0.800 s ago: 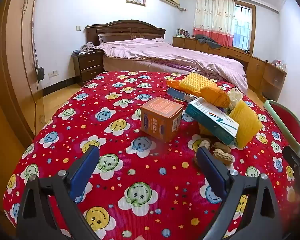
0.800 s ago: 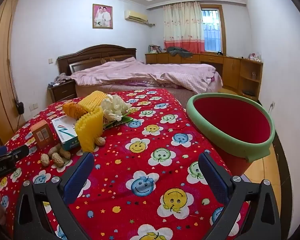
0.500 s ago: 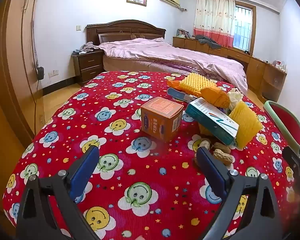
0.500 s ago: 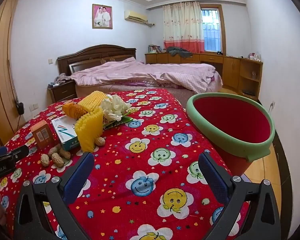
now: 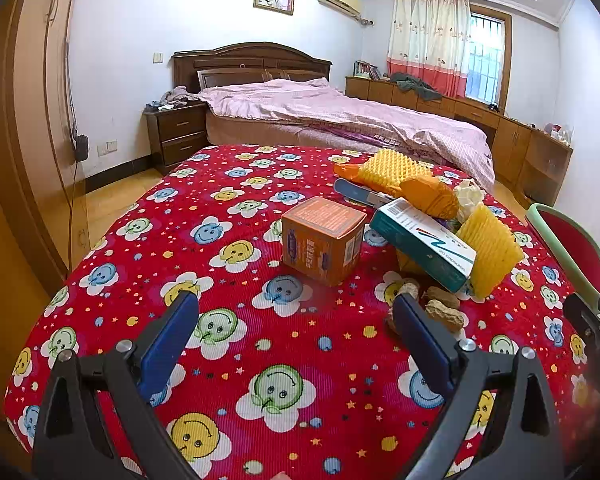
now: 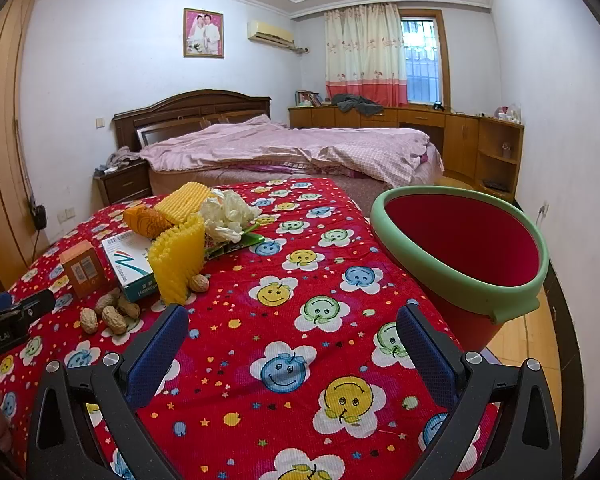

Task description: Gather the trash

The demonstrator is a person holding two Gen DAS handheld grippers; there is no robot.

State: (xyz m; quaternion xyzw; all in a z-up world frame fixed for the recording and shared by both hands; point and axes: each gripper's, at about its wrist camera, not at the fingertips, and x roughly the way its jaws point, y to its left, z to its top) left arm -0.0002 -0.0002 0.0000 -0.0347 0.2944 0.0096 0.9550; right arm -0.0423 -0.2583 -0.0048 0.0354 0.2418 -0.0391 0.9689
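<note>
Here I have one table under a red cloth printed with smiley flowers [image 5: 260,360], and every piece of trash lies on it. One red bucket with a green rim [image 6: 460,248] stands at the table's right edge; the left wrist view cuts it off at the frame border. My left gripper [image 5: 296,340] and right gripper [image 6: 292,344] both hover above bare cloth with jaws spread wide and nothing between them.

Trash count, by size:
- Two yellow foam net sleeves: one upright [image 6: 176,256], one flat at the far end [image 5: 396,168].
- One white and teal carton [image 5: 424,248], leaning on the upright sleeve, its far end propped up.
- One orange cardboard cube [image 5: 324,240], standing alone just left of the carton.
- One crumpled orange wrapper [image 5: 432,196].
- One wad of white tissue [image 6: 228,216].
- Five peanuts in shells [image 6: 112,314], as far as I can count; some overlap.

A flat blue strip [image 5: 356,192] and a green packet [image 6: 236,246] are partly buried; I cannot identify either.
</note>
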